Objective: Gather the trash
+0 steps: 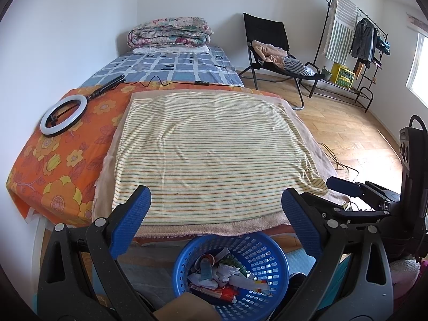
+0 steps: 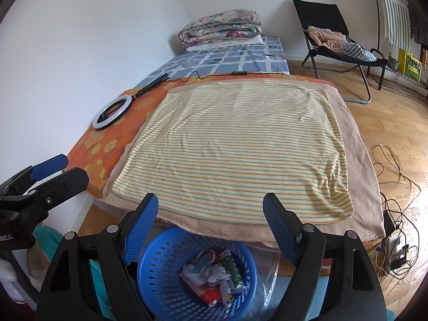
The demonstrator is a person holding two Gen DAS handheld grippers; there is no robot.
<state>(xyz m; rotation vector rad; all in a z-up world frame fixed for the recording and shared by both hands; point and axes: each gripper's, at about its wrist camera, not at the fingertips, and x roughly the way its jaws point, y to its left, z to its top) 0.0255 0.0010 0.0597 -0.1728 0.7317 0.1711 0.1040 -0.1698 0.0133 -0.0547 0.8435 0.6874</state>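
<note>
Hovering with both left tongs [image 1: 216, 230] and right tongs [image 2: 210, 229] gaping empty above the blue basket [image 1: 270, 256], trash [image 1: 224, 275] already lying inside, striped towel [image 1: 214, 149] beyond bare.

A blue perforated basket [image 1: 270, 256] holds white, red and green trash [image 1: 224, 275]. The towel [image 1: 214, 144] shows cream with thin orange and green stripes; the sheet [image 1: 61, 165] is orange with yellow flowers; the bedcover [image 1: 187, 67] is blue-and-white checked.

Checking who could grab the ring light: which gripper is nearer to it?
Left. The left gripper hovers at the bed's foot on the ring light's side; the right gripper is beside it, farther away.
</note>
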